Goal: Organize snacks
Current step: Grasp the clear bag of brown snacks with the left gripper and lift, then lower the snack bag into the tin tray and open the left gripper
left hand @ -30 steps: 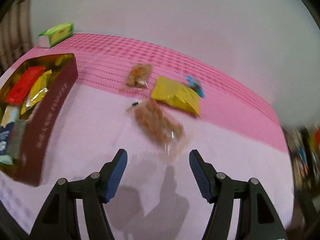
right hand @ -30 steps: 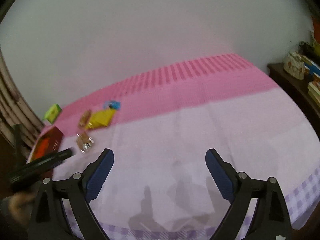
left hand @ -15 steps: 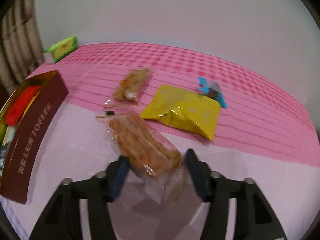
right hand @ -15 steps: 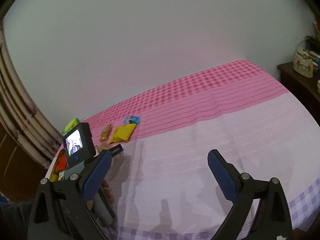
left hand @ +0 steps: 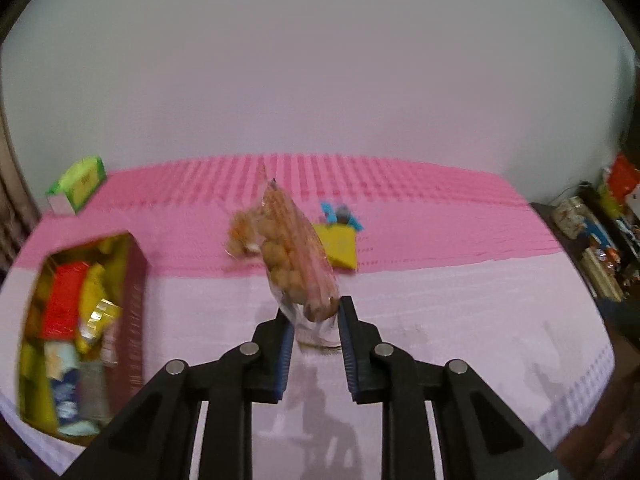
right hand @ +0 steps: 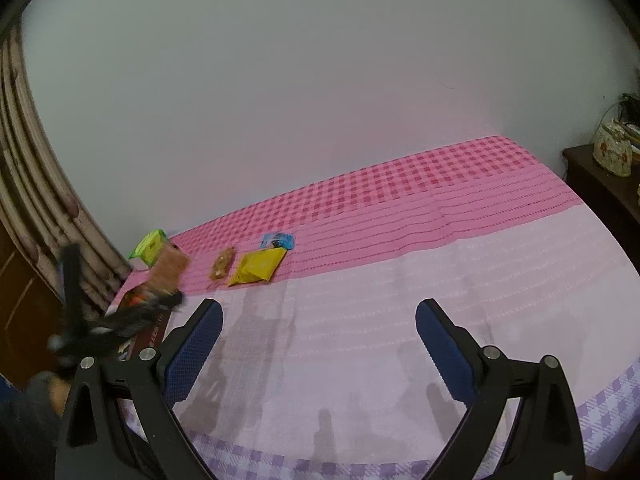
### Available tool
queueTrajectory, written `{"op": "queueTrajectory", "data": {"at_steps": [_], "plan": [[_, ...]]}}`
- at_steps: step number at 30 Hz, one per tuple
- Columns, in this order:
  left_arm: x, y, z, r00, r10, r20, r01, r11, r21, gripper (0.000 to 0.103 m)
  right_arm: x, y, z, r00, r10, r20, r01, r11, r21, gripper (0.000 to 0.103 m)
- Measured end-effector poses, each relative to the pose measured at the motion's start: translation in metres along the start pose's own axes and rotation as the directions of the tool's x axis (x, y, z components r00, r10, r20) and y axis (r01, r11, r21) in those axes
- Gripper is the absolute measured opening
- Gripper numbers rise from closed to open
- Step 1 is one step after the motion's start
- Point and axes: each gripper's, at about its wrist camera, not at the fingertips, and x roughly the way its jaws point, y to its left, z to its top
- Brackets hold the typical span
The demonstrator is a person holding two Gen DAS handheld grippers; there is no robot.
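My left gripper is shut on a clear bag of orange-brown snacks and holds it lifted above the bed, tilted up and away. The dark red toffee box with several snack packs inside lies to the left. On the pink cloth lie a small orange snack bag, a yellow packet and a blue packet. My right gripper is open and empty over the pale part of the cloth. In the right wrist view the left gripper is blurred at the left, holding the bag.
A green box stands at the far left corner of the bed. A dark side table with a floral pot stands on the right. A curtain hangs on the left. A white wall runs behind the bed.
My left gripper closed on the clear snack bag and lifted it off the cloth. The right gripper stayed open and hardly moved.
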Motion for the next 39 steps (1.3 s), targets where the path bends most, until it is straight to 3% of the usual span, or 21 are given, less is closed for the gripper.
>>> {"op": "queueTrajectory", "data": {"at_steps": [6, 12, 21, 28, 39], "plan": [[-0.065, 0.037, 0.014, 0.996, 0.059, 0.066, -0.059, 0.998, 0.001, 0.019, 0.000, 0.014, -0.004, 1.000, 0.015, -0.012, -0.016, 0.999, -0.034, 0.097], [-0.119, 0.079, 0.026, 0.980, 0.137, 0.142, -0.136, 0.991, -0.012, 0.019, -0.005, 0.024, -0.006, 1.000, 0.026, -0.007, -0.026, 0.998, -0.060, 0.097], [-0.161, 0.135, 0.033, 0.954, 0.254, 0.156, -0.252, 0.967, -0.035, 0.018, -0.010, 0.040, -0.009, 0.999, 0.045, -0.009, -0.045, 0.994, -0.095, 0.097], [-0.148, 0.154, 0.019, 0.950, 0.297, 0.099, -0.294, 0.955, -0.045, 0.018, -0.010, 0.042, -0.009, 0.999, 0.051, -0.014, -0.052, 0.994, -0.098, 0.098], [-0.101, 0.179, -0.032, 0.945, 0.323, -0.055, -0.327, 0.942, -0.078, 0.018, -0.007, 0.041, -0.011, 0.998, 0.052, -0.031, -0.055, 0.994, -0.098, 0.099]]}}
